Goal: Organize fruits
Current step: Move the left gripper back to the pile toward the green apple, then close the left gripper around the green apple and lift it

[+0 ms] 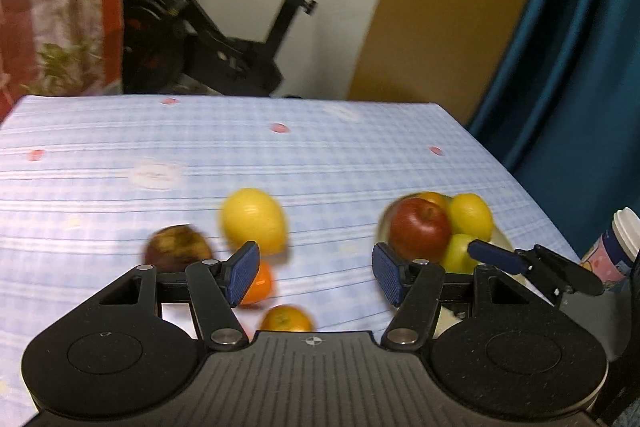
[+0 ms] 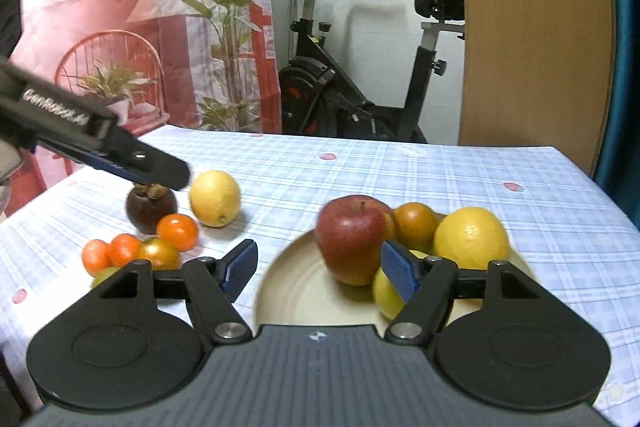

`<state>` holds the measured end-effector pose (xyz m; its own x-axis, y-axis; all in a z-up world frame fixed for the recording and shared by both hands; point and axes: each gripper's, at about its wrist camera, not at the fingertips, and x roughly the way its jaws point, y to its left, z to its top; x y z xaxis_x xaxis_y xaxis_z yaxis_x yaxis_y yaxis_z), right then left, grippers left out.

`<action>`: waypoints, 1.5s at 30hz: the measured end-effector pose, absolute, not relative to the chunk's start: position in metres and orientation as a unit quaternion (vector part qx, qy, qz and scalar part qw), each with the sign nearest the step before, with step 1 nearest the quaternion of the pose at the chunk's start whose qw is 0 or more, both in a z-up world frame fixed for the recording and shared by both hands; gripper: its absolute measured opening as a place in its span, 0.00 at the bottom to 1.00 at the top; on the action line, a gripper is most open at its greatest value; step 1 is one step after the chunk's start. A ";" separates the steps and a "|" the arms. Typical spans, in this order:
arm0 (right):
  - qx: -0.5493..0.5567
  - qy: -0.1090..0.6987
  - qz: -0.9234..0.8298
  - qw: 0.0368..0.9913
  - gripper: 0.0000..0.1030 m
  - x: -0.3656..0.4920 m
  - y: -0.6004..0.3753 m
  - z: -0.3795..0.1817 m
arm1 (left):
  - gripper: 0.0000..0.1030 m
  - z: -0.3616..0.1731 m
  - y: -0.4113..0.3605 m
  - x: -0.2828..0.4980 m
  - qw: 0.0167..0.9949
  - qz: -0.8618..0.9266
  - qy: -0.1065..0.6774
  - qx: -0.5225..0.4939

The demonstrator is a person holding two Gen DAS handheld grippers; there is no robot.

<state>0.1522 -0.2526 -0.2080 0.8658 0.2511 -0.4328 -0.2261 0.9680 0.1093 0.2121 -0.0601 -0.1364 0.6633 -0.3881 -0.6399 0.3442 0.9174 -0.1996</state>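
Note:
A cream plate [image 2: 296,291] [image 1: 502,239] holds a red apple [image 2: 350,237] [image 1: 420,229], an orange [image 2: 416,225], a yellow lemon [image 2: 470,239] [image 1: 470,215] and a green fruit [image 2: 386,291] [image 1: 458,253]. Loose on the cloth lie a lemon [image 2: 215,197] [image 1: 254,219], a dark mangosteen [image 2: 151,209] [image 1: 178,247] and several small oranges [image 2: 177,231] [image 1: 286,319]. My left gripper [image 1: 314,275] is open and empty above the small oranges; it shows over the mangosteen in the right wrist view [image 2: 160,171]. My right gripper [image 2: 318,273] is open and empty over the plate's front; one finger [image 1: 496,255] shows in the left wrist view.
The table [image 1: 320,155] wears a blue checked cloth. A paper cup [image 1: 618,243] stands at the right edge. An exercise bike [image 2: 360,87], a wooden panel [image 2: 532,27] and a blue curtain [image 1: 580,47] stand beyond the table.

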 end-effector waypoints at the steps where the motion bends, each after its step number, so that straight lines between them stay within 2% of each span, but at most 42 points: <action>1: 0.029 0.227 0.128 0.965 0.69 0.151 -0.251 -0.208 | 0.63 -0.136 -0.053 0.209 0.913 -0.195 0.356 -0.033; 15: 0.018 0.258 0.228 0.939 0.66 0.137 -0.204 -0.209 | 0.62 -0.160 -0.003 0.178 0.908 -0.161 0.377 -0.088; 22: -0.016 0.254 0.275 0.927 0.65 0.134 -0.175 -0.211 | 0.62 -0.176 -0.003 0.172 0.896 -0.180 0.393 -0.104; 32: -0.002 0.277 0.308 0.910 0.59 0.147 -0.161 -0.226 | 0.62 -0.185 -0.013 0.168 0.885 -0.208 0.402 -0.107; 39: 0.021 0.287 0.321 0.902 0.48 0.151 -0.163 -0.233 | 0.62 -0.193 -0.017 0.171 0.876 -0.213 0.417 -0.115; 45: 0.030 0.286 0.323 0.902 0.48 0.150 -0.164 -0.234 | 0.62 -0.202 -0.021 0.178 0.870 -0.216 0.426 -0.123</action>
